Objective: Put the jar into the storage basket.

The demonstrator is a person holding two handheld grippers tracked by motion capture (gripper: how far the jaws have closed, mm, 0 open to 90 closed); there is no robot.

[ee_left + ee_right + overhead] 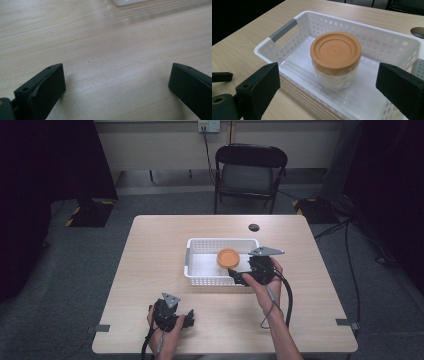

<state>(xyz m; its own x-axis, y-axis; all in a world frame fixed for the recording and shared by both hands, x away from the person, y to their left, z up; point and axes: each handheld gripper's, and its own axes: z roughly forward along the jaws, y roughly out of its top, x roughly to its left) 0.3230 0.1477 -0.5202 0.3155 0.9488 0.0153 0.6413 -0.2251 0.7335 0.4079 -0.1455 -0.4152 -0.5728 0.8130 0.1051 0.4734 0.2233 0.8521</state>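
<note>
Jar (pixel 335 60): orange-lidded, upright inside white basket (pixel 282 30) on table (pixel 150 270).
Right gripper (pixel 327 82): spread wide, empty, at basket's near wall.
Left gripper (pixel 117 82): wide, empty, low over table.

This place looks like a lab or a recording room, not a home. A plain light wooden table (pixel 165 270) stands alone on a grey carpet floor (pixel 75 265). Behind it there is a black folding chair (pixel 250 170) and a bare pale wall with a power socket (pixel 208 125), from which a cable hangs down. Dark stands (pixel 92 200) are at both sides, and black cables (pixel 350 250) lie on the floor at the right.
</note>
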